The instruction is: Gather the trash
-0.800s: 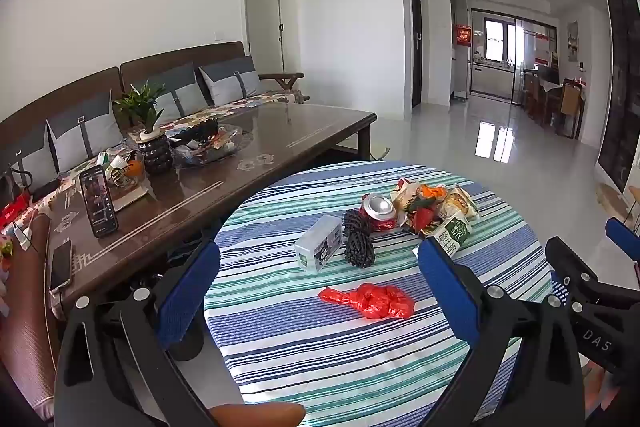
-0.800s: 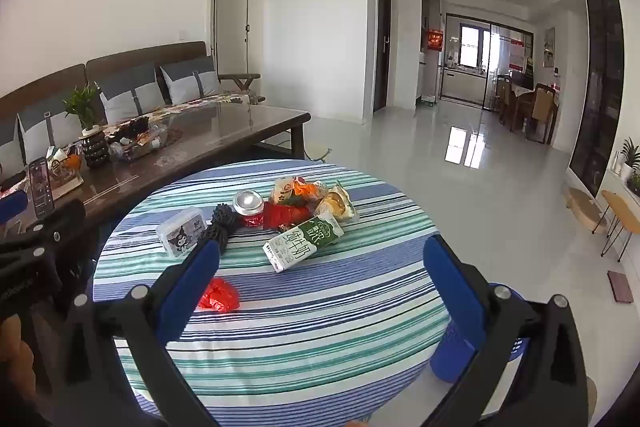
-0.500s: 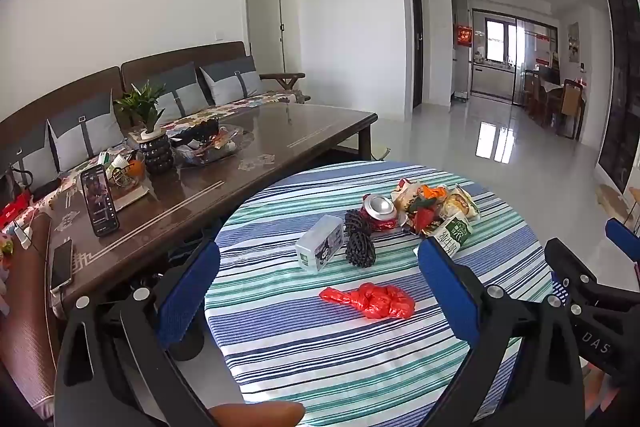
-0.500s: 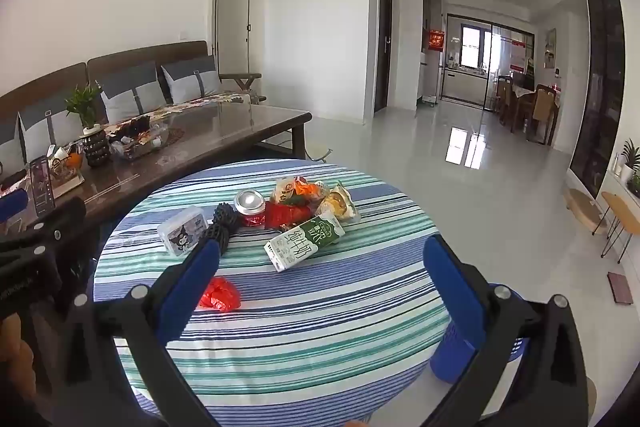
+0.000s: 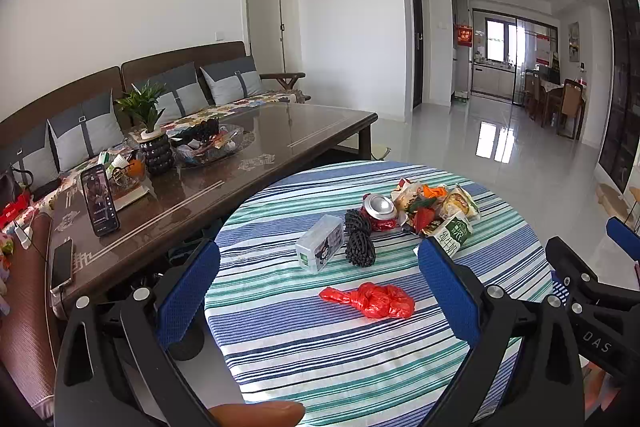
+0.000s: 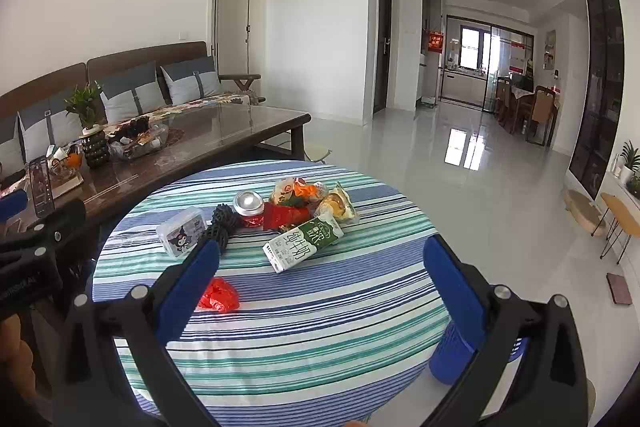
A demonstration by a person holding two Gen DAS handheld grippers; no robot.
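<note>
A round striped table [image 5: 320, 347] carries the trash: at twelve o'clock a heap of wrappers [image 5: 432, 199] and a milk carton [image 6: 304, 245], nearer a red bag [image 5: 372, 299]. Left gripper [image 5: 318, 291] and right gripper [image 6: 320, 287] gape wide, empty.

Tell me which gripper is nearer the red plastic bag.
Left. The left gripper is open with the red plastic bag just ahead between its fingers; the right gripper is open farther right, the bag off its left finger.

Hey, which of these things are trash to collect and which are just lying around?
Trash, on the striped table:
red plastic bag
milk carton
can
snack wrappers

Lying about, on the coffee table:
phone
potted plant
</note>
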